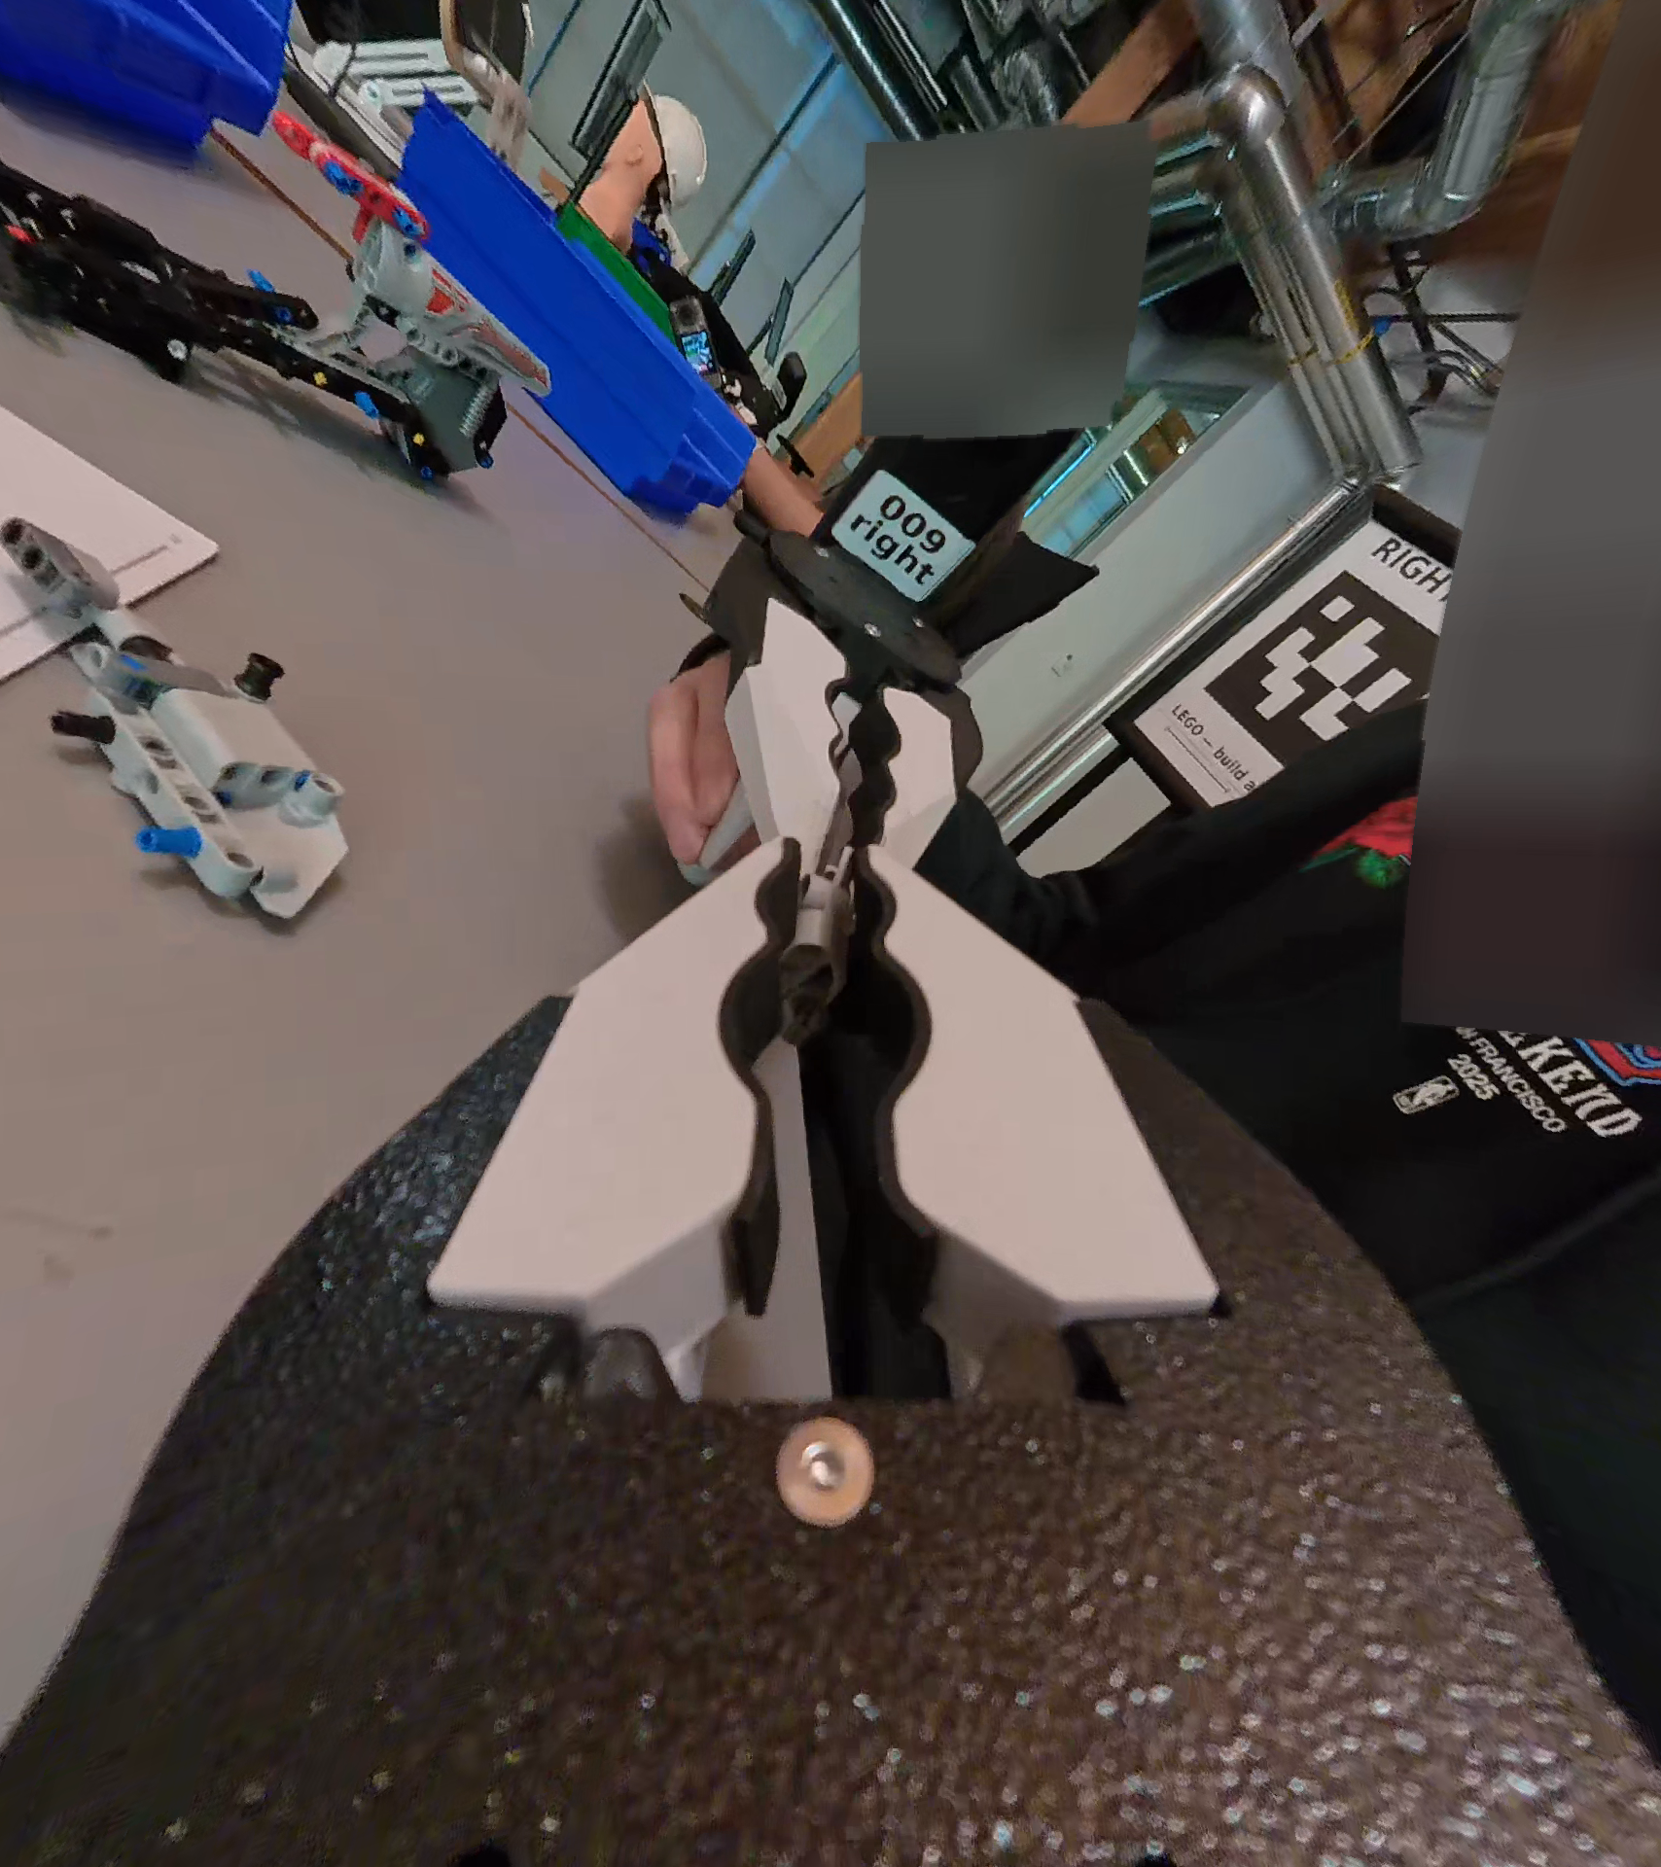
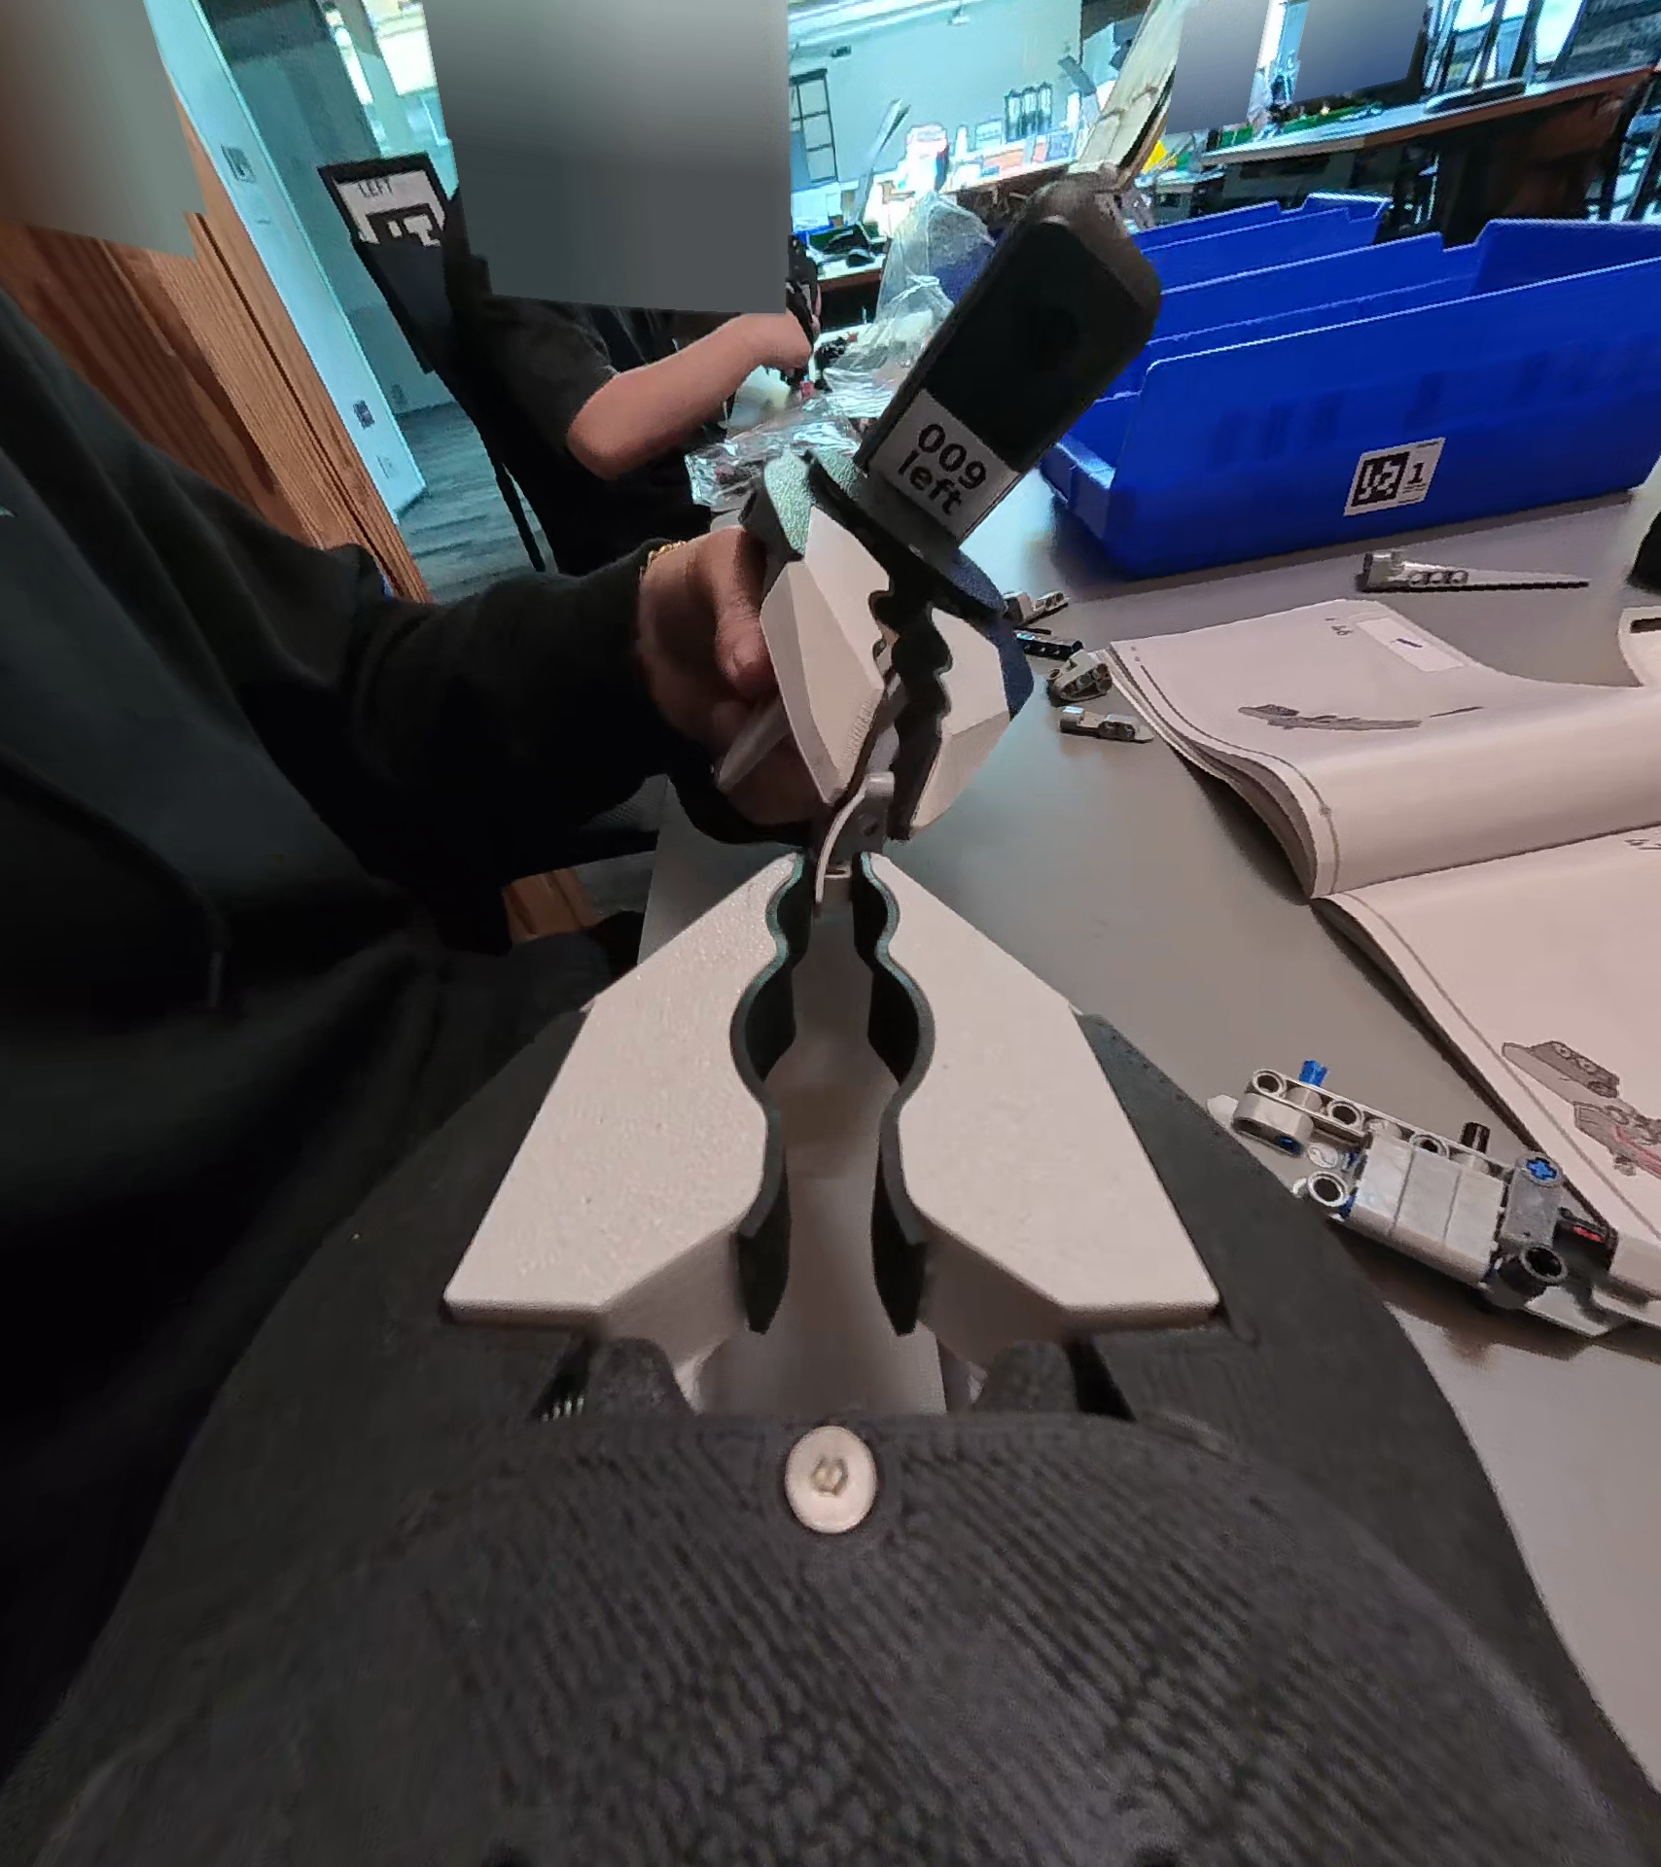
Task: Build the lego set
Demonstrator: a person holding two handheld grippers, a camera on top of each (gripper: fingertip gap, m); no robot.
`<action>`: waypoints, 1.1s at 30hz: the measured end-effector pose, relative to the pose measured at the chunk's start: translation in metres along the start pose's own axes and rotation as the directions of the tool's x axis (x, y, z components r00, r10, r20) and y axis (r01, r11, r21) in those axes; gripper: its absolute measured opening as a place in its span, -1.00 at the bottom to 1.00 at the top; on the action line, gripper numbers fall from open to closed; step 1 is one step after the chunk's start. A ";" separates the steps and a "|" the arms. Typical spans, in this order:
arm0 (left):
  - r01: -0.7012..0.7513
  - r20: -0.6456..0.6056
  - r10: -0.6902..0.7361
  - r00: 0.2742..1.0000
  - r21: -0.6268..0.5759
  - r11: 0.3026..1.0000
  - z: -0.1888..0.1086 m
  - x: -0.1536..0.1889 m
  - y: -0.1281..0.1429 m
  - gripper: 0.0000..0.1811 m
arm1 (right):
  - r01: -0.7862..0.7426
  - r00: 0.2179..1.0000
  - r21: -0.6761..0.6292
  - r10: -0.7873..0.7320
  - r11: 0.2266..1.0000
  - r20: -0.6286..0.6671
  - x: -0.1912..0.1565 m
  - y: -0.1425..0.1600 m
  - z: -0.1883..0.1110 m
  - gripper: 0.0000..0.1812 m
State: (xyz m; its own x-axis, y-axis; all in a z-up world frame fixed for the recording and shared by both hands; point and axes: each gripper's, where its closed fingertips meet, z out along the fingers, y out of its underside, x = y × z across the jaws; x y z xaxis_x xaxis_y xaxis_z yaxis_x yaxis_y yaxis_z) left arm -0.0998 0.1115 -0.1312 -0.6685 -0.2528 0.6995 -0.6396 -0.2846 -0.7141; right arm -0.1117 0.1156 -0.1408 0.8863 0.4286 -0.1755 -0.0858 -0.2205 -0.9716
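Holding one small grey lego piece [image 1: 821,914] up in the air between them, the left claw [image 1: 821,879] and the right claw [image 2: 837,869] both pinch it, tip to tip, above the desk [image 1: 463,808]. It looks light, hard and smooth, so it may slip. Pinching its flat sides seems best.

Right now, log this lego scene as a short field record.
left claw: shut on small grey lego piece
right claw: shut on the same piece's other end, tip to tip
grey sub-assembly: on the table, beside the open instruction booklet
black and red model: near the blue bins
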 end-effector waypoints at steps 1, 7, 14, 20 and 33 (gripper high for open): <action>-0.009 0.005 0.009 1.000 0.009 1.000 0.000 0.000 -0.001 -0.91 | -0.016 1.000 0.013 0.016 1.000 0.003 0.001 -0.001 -0.001 -0.93; 0.018 -0.014 -0.016 1.000 0.126 0.992 -0.009 -0.001 -0.019 -1.00 | -0.062 0.998 0.040 0.061 0.997 0.029 0.001 -0.002 -0.002 -0.92; -0.176 0.129 0.168 0.977 0.059 0.983 -0.015 -0.011 -0.018 -0.71 | -0.223 0.975 0.175 0.219 0.959 0.041 0.016 -0.015 -0.013 -0.93; -0.242 0.097 0.244 0.965 -0.033 0.970 -0.002 -0.005 -0.002 -0.66 | -0.296 0.955 0.244 0.287 0.923 0.074 0.020 -0.022 -0.017 -0.93; -0.206 0.100 0.205 0.974 -0.009 0.979 -0.001 -0.005 -0.005 -0.85 | -0.292 0.956 0.193 0.279 0.937 0.093 0.012 -0.017 -0.009 -0.93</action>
State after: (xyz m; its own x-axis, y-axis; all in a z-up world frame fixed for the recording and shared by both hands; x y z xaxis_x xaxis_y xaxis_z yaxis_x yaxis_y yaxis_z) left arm -0.0938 0.1154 -0.1316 -0.7440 -0.3974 0.5371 -0.4917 -0.2185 -0.8429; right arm -0.0949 0.1164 -0.1253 0.7810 0.4297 -0.4533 -0.4267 -0.1629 -0.8896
